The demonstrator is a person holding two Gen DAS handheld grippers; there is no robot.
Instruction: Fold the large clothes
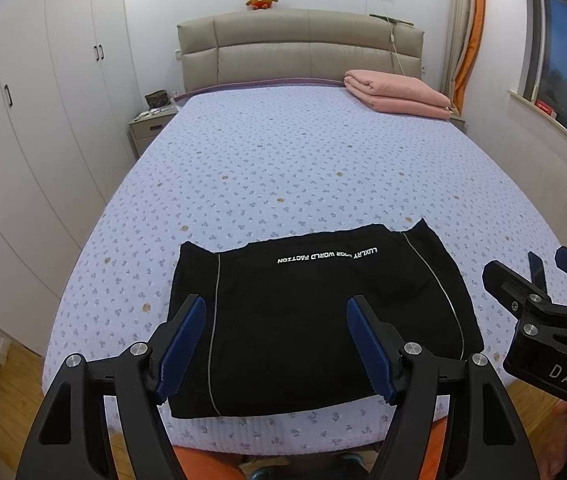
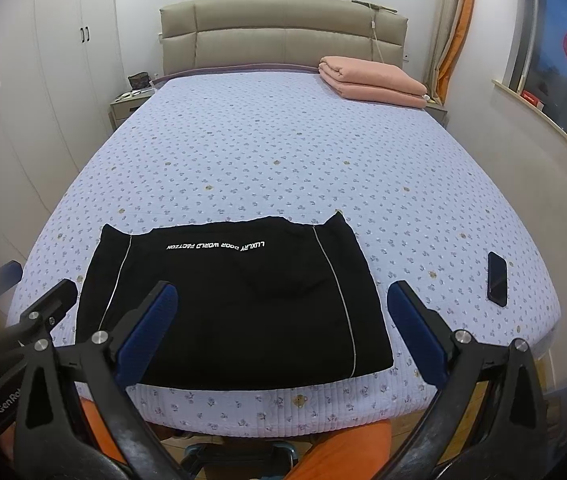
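The bed (image 1: 303,152) fills both views, its near edge partly hidden behind the grippers. A folded black garment (image 1: 315,320) lies flat near the foot of the bed, white lettering upside down along its far edge; its near corners are covered by gripper fingers. A pink blanket (image 1: 397,94) sits folded by the headboard. The left gripper (image 1: 275,348) hovers with jaws spread wide, holding nothing. The right gripper (image 2: 283,332) is likewise wide open and empty. A phone (image 2: 497,278) lies right of the garment, cut out of the left view.
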